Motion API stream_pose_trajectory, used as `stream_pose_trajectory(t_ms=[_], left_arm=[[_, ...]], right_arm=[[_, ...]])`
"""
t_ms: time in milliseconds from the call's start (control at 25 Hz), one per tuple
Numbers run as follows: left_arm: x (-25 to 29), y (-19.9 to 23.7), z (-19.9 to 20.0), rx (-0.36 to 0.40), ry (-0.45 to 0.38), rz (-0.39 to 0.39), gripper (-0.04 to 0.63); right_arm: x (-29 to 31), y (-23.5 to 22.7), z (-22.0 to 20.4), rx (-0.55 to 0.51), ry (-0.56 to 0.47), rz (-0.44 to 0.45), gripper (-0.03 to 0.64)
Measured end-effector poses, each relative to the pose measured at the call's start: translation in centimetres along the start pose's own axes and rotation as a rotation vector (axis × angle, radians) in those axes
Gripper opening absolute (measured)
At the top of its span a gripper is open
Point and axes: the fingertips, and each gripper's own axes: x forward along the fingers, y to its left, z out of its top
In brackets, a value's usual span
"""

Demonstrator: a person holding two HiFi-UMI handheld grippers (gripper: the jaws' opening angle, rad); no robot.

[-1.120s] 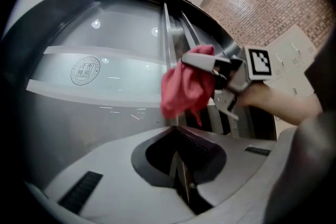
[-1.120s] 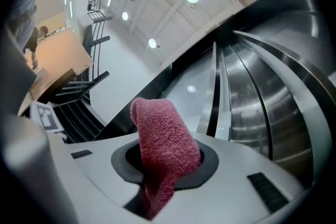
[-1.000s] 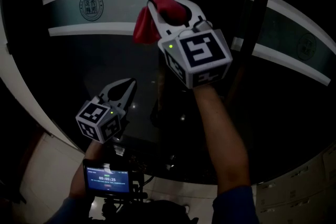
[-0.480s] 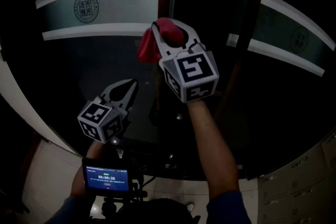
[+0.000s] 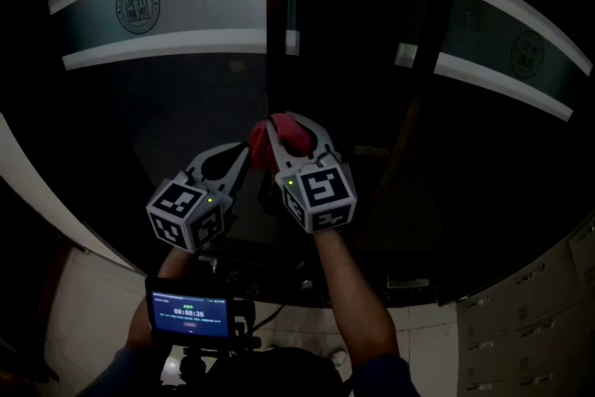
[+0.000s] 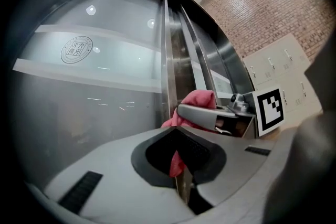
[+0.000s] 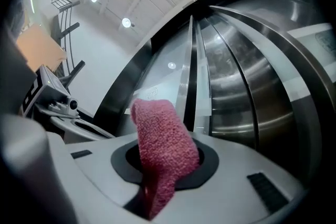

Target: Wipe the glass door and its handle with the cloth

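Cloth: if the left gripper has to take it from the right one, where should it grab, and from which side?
Take the loose lobe of the cloth bulging out left of the right gripper, coming in from the left. The rest is pinched in the right jaws. The left gripper sits beside it, jaws together, so open it first.

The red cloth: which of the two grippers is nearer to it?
Right. The right gripper has the red cloth clamped between its jaws. The left gripper sits just to the cloth's left, with its jaws shut and nothing between them.
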Motion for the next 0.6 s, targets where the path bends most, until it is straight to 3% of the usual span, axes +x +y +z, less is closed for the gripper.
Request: stream_pose_trajectory(t_ms=[200,400,600], left_arm=[[0.5,-0.8,0.0,0.005,-0.010,-0.013,0.011],[0.3,-2.3,0.8,0.056,-0.127,-0.013,0.011],[0.9,-5.0,-2.8,0.015,-0.082,-0.026,0.011]], right_arm=[[-0.6,0.1,0.8,-0.012,-0.013,0.006,0.081],[-4.3,0.9,2.7,-0.040,-0.078,-0.016,0.081],[-9.6,0.7,-0.2,-0.033,-0.024,-0.056,0.081]])
